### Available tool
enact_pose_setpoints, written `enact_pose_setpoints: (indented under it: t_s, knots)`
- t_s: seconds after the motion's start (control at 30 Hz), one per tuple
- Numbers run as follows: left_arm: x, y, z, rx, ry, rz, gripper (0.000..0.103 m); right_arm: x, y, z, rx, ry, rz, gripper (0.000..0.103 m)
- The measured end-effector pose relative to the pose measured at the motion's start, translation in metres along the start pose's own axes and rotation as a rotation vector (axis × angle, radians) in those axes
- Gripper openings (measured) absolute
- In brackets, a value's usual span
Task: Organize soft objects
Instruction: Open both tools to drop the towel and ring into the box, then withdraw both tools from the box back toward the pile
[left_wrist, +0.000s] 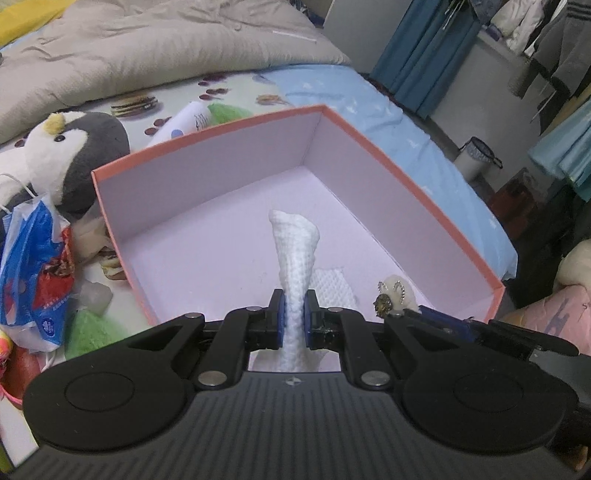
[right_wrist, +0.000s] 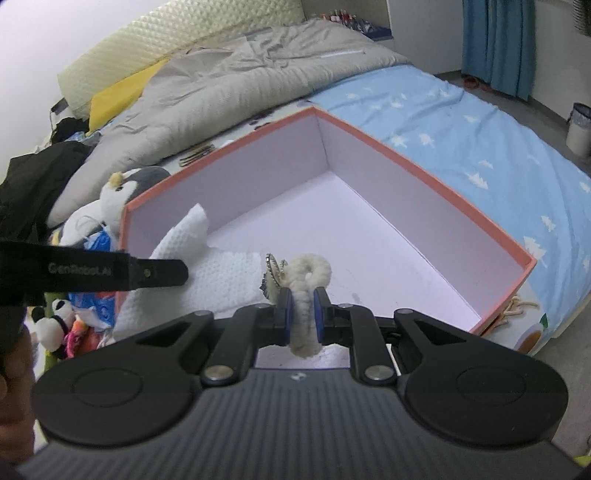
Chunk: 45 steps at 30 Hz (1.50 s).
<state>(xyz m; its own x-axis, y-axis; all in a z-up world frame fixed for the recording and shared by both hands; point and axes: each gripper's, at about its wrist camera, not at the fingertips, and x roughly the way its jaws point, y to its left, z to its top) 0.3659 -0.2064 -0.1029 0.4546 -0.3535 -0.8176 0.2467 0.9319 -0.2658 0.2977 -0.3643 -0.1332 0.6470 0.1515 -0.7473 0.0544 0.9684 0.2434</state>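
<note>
Left wrist view shows our left hand-held gripper (left_wrist: 294, 317) clamped on a white waffle cloth (left_wrist: 295, 254) hanging limp above the pink box (left_wrist: 399, 147) floor. Beside it, over the same box, our right hand-held gripper (right_wrist: 303, 314) pinches a fuzzy cream loop (right_wrist: 308, 280) with a small charm. Both look light and floppy; we judge a pinch mid-fold holds them best.

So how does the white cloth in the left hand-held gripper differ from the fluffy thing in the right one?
The white cloth is a flat waffle-textured sheet bunched into a cone; the fluffy loop is a thick cream cord curled into a ring. The cloth is plain, while the loop carries a small metal charm. Both are soft, pale, pinched between blue pads and held over the open pink box.
</note>
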Motion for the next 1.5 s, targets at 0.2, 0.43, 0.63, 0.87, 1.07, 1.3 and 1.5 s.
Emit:
enact_pose_setpoints:
  t_s: [0.2,0.43,0.63,0.87,1.07,1.3,1.5]
  knots:
    - [0.004,0.005,0.001,-0.017,0.013,-0.003,0.033,0.009,-0.008,0.007,0.001,0.028,-0.026,0.033]
    - [-0.015,0.006,-0.005,-0.01,-0.019,0.002,0.039,0.0,0.0,0.003,-0.021,0.031,-0.02,0.039]
    - [-0.046,0.004,-0.017,0.004,-0.074,0.0,0.039,-0.025,0.009,-0.004,-0.018,-0.004,0.003,0.039]
    - [-0.091,0.007,-0.045,-0.004,-0.143,-0.002,0.039,-0.061,0.028,-0.017,-0.053,-0.06,0.027,0.039]
    - [-0.127,0.014,-0.073,-0.007,-0.188,-0.001,0.039,-0.089,0.045,-0.034,-0.075,-0.098,0.043,0.039]
    - [-0.168,0.024,-0.108,-0.014,-0.246,0.006,0.039,-0.118,0.064,-0.059,-0.099,-0.13,0.063,0.039]
    - [-0.196,0.032,-0.139,-0.045,-0.29,0.005,0.039,-0.137,0.081,-0.082,-0.125,-0.141,0.076,0.039]
